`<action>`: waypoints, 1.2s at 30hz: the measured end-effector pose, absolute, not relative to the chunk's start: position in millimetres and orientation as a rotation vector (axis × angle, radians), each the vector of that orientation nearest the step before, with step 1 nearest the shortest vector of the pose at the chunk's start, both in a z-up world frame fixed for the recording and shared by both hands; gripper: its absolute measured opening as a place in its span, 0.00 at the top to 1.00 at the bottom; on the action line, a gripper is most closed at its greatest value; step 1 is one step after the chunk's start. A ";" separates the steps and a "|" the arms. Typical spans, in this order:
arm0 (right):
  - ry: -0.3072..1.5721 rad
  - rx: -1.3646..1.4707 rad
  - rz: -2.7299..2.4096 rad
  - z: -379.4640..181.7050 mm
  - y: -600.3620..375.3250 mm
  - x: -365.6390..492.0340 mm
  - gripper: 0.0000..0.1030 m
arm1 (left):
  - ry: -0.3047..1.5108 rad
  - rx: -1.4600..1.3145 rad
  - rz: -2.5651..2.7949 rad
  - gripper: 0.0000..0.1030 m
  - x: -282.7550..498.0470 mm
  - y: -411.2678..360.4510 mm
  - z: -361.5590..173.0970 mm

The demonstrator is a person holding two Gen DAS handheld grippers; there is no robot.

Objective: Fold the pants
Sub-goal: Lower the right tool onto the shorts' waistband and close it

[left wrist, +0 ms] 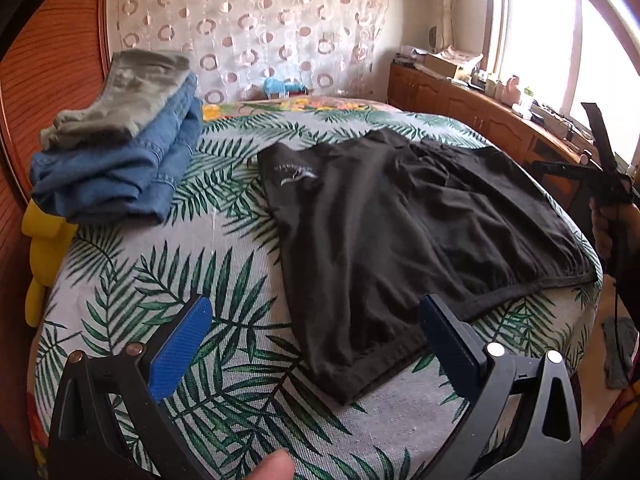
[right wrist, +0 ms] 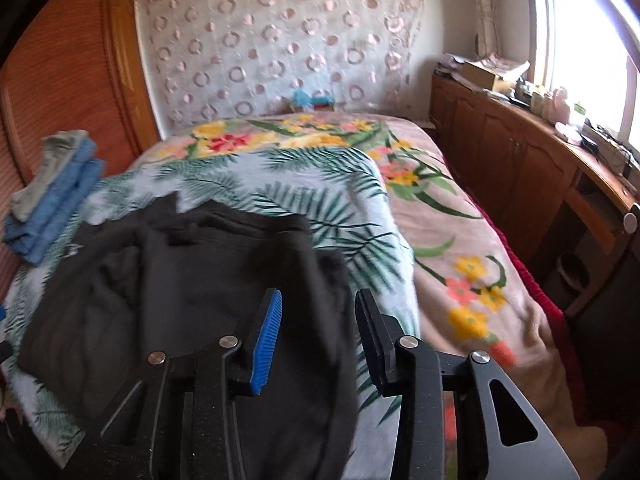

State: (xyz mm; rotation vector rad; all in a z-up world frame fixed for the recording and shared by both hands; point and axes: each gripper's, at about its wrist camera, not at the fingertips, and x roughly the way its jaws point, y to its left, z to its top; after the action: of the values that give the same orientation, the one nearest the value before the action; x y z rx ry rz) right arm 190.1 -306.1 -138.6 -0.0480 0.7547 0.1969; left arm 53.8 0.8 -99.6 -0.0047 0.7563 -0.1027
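In the left wrist view the left gripper (left wrist: 316, 344) hangs wide over the near hem of the black pants (left wrist: 400, 232) on the bed (left wrist: 224, 232); it may pinch one layer only. In the right wrist view the right gripper (right wrist: 318, 320) stands narrow above the pants' right edge; blur hides any contact.

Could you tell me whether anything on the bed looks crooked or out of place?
Nothing looks damaged. The black pants lie half folded and askew on the palm-leaf sheet, with rumpled upper layers. The folded stack beside the wooden headboard looks tidy.
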 end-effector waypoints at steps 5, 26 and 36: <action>0.793 -0.058 0.153 -134.6 -293.9 204.1 0.62 | 0.784 -0.013 -0.105 0.00 56.0 2.7 -107.9; 0.825 -0.153 0.124 -100.4 -275.3 204.5 0.96 | 0.822 -0.007 -0.126 0.00 61.1 6.9 -119.7; 0.795 -0.134 0.106 -87.9 -288.5 178.1 0.89 | 0.809 -0.024 -0.138 0.11 57.2 12.7 -118.0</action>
State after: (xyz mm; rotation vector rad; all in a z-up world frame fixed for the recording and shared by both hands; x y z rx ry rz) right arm 178.1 -288.5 -87.9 -0.1345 0.7955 0.1064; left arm 57.2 12.7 -118.0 -0.0237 0.8085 -0.1378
